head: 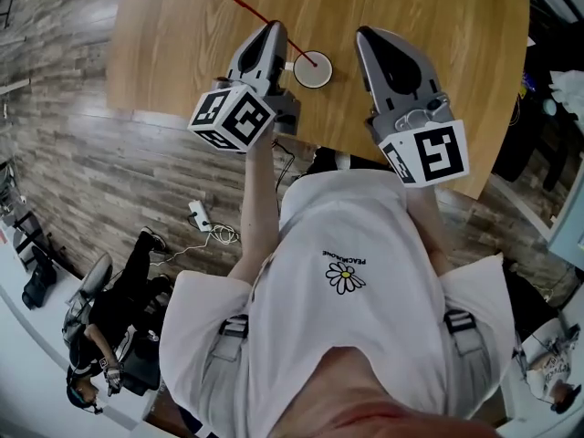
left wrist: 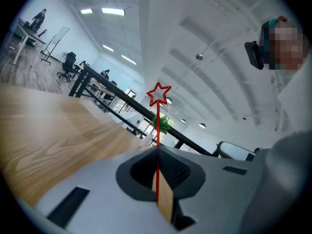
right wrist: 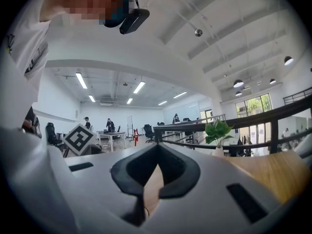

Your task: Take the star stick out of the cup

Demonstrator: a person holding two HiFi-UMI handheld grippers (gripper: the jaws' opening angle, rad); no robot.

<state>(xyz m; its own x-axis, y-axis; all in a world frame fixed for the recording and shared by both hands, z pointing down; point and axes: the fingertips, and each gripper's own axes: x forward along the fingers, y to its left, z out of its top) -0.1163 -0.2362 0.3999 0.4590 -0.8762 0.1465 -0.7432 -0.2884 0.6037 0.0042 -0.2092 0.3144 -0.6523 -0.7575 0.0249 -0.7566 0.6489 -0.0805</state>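
A thin red star stick slants up and to the left from the tip of my left gripper, which is shut on it over the wooden table. In the left gripper view the stick runs straight up out of the closed jaws, with its outlined star on top. A small white cup stands just right of that gripper; something red shows at its mouth, and I cannot tell if it is the stick's lower end. My right gripper hovers right of the cup, shut and empty.
The table's near edge runs under both grippers, with wood floor to the left. A power strip and its cable lie on the floor. Another person sits at lower left. A potted plant stands beyond the right gripper.
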